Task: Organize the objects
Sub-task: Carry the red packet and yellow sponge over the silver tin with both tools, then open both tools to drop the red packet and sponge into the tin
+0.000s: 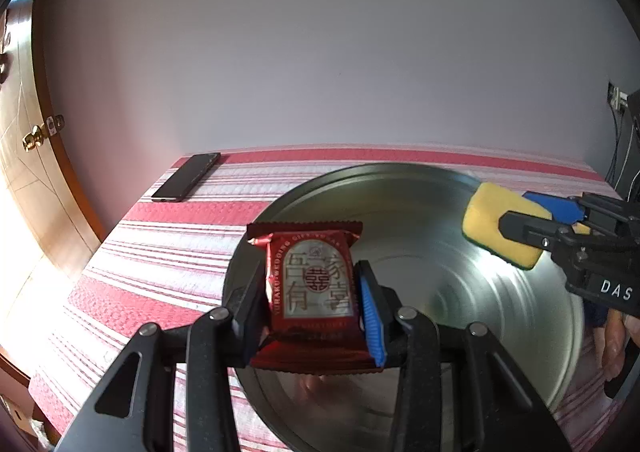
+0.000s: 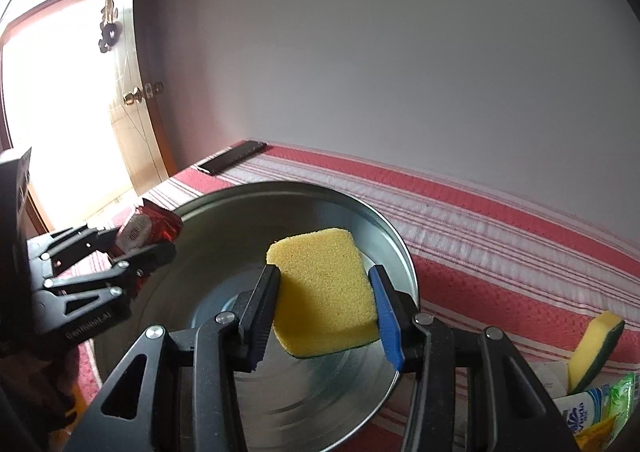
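Observation:
A large round metal tray [image 1: 500, 332] [image 2: 224, 220] lies on a red and white striped cloth. My left gripper [image 1: 310, 284] is shut on a red snack packet [image 1: 314, 284] with a white label, held above the tray's left part. In the right wrist view that packet [image 2: 148, 226] and the left gripper [image 2: 140, 248] show at the left, over the tray's rim. My right gripper [image 2: 324, 288] is shut on a yellow sponge [image 2: 324, 284] with a dark underside, over the tray's right part. From the left wrist view the sponge [image 1: 496, 220] and the right gripper [image 1: 532, 220] hang at the tray's far right.
A black phone [image 1: 186, 177] [image 2: 234, 157] lies at the cloth's far left corner by the white wall. Another yellow and green sponge [image 2: 596, 348] and some packets [image 2: 592, 408] sit at the right. A wooden door with a brass knob [image 1: 34, 138] stands left of the table.

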Tool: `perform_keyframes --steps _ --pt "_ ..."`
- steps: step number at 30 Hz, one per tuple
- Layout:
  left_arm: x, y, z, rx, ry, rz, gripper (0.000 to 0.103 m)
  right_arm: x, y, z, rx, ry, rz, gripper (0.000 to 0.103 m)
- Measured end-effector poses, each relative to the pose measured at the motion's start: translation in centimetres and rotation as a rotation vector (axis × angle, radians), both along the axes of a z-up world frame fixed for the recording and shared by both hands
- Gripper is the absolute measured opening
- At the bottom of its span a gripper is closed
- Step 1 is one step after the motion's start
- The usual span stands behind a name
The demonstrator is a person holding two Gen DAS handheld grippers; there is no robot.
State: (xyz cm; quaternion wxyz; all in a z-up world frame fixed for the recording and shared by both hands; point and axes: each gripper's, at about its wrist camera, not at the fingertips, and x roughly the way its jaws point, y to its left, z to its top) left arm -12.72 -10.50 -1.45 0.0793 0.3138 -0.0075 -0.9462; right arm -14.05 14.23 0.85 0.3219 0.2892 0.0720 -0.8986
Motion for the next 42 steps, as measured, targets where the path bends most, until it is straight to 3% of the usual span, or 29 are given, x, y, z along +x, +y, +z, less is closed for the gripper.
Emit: perform_keyframes --steps 16,18,19,22,28,34,42 --pt "-1.2 -0.2 -1.3 -0.013 -0.081 0.009 0.043 -1.2 -1.2 -1.7 0.078 -0.023 -0.011 0.051" --pt "-0.9 0.0 -1.2 -0.032 -0.071 0.024 0.055 -1.2 -1.5 -1.7 0.079 -0.029 -0.001 0.054" --pt "-0.7 0.2 -1.0 -0.042 -0.059 0.031 0.064 -1.1 -1.5 -1.8 0.086 -0.024 -0.002 0.061" --pt "-0.3 0.2 -0.7 -0.049 -0.037 0.034 0.076 -0.5 -1.6 -1.6 0.096 0.019 -0.023 0.072" --pt "0.2 0.7 -0.7 -0.068 -0.024 0.044 0.080 -0.1 -1.0 -1.0 0.061 0.038 -0.040 0.073" --pt "1.6 1.7 0.2 -0.072 0.032 0.045 0.096 0.8 0.4 -0.1 0.007 0.045 -0.054 0.073" --pt "3.9 5.5 1.5 -0.055 0.097 -0.015 0.099 2.4 2.6 0.7 -0.061 0.055 -0.074 0.073"
